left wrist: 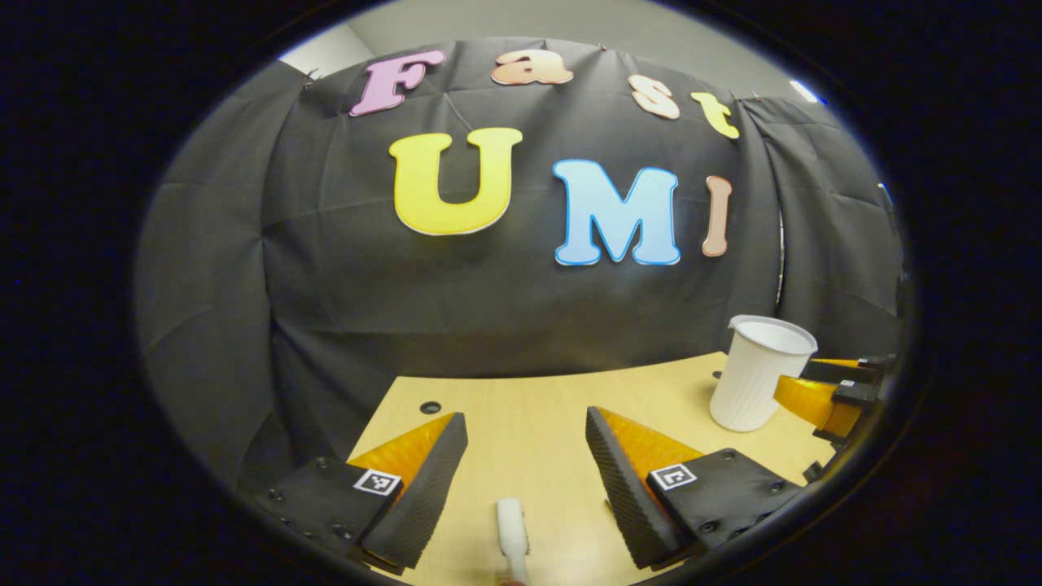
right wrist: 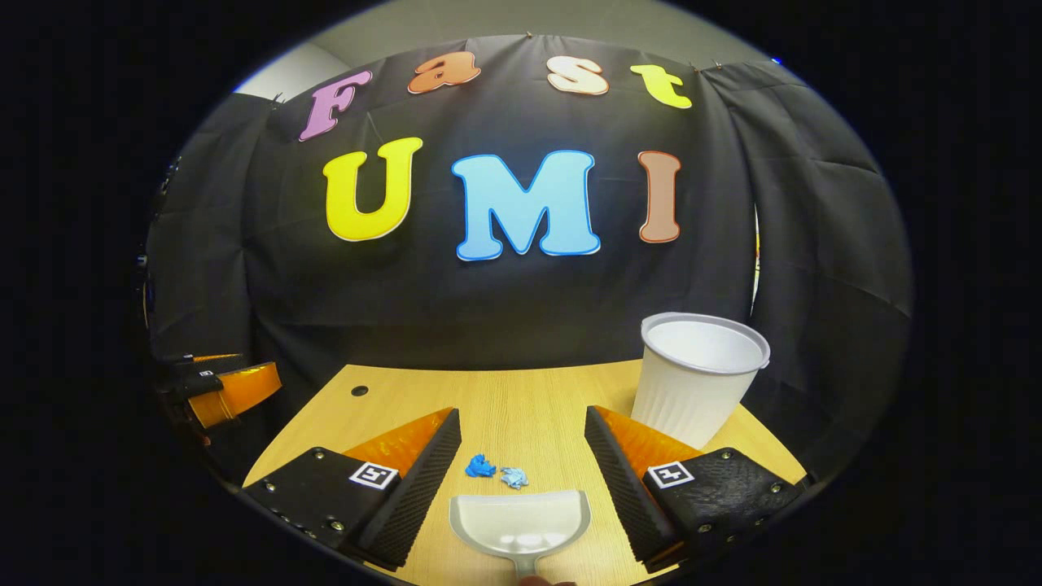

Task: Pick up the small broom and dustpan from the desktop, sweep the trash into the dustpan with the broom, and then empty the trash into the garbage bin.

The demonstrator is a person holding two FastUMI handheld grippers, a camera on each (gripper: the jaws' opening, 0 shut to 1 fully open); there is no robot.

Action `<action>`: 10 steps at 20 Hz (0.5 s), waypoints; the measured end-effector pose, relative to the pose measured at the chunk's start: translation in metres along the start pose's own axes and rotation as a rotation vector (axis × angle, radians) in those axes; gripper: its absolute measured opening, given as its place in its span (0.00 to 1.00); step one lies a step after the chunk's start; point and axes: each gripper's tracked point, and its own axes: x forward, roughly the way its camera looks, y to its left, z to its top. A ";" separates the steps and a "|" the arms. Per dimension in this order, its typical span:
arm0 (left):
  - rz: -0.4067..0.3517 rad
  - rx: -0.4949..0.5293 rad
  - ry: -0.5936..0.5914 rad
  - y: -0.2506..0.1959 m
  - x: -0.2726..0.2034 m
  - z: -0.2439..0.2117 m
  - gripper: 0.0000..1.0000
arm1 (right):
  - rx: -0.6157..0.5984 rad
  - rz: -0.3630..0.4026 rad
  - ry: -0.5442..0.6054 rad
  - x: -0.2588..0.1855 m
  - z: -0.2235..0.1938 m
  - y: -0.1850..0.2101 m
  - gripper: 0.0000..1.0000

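Two grippers [left wrist: 527, 443] [right wrist: 523, 439] wide open – ribbed cup [right wrist: 696, 377], scoop-shaped dustpan [right wrist: 521, 522], crumpled scraps [right wrist: 495, 470] on wood-grain desk [right wrist: 521, 399].

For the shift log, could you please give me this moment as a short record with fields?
surface: wooden desktop
left gripper: open, above a white handle lying between its fingers
right gripper: open, above the dustpan
trash: two small crumpled bits, blue and paler blue, just beyond the dustpan's mouth
garbage bin: white ribbed cup, upright, at the desktop's far right
task stage: nothing gripped yet; trash not yet swept
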 end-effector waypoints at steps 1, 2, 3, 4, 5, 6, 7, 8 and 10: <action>-0.001 0.007 0.020 0.000 0.003 -0.007 0.99 | 0.000 0.000 0.013 0.000 -0.005 0.001 0.96; -0.002 0.015 0.041 0.004 0.006 -0.014 0.99 | -0.002 0.000 0.027 0.000 -0.010 0.000 0.96; -0.003 0.020 0.068 0.006 0.010 -0.023 0.99 | -0.004 -0.002 0.044 0.000 -0.016 0.000 0.96; -0.008 0.023 0.106 0.008 0.014 -0.035 0.99 | -0.004 -0.004 0.061 -0.001 -0.022 0.000 0.96; -0.016 0.022 0.150 0.010 0.018 -0.051 0.96 | -0.002 -0.005 0.082 -0.001 -0.029 0.000 0.96; -0.027 0.023 0.204 0.010 0.021 -0.069 0.92 | -0.001 -0.007 0.105 0.000 -0.036 -0.001 0.96; -0.034 0.028 0.258 0.011 0.023 -0.085 0.92 | 0.000 -0.009 0.128 0.000 -0.044 -0.002 0.96; -0.036 0.033 0.305 0.014 0.025 -0.103 0.92 | 0.001 -0.012 0.150 0.000 -0.051 -0.004 0.96; -0.039 0.028 0.413 0.017 0.029 -0.134 0.96 | 0.002 -0.020 0.197 0.000 -0.066 -0.007 0.96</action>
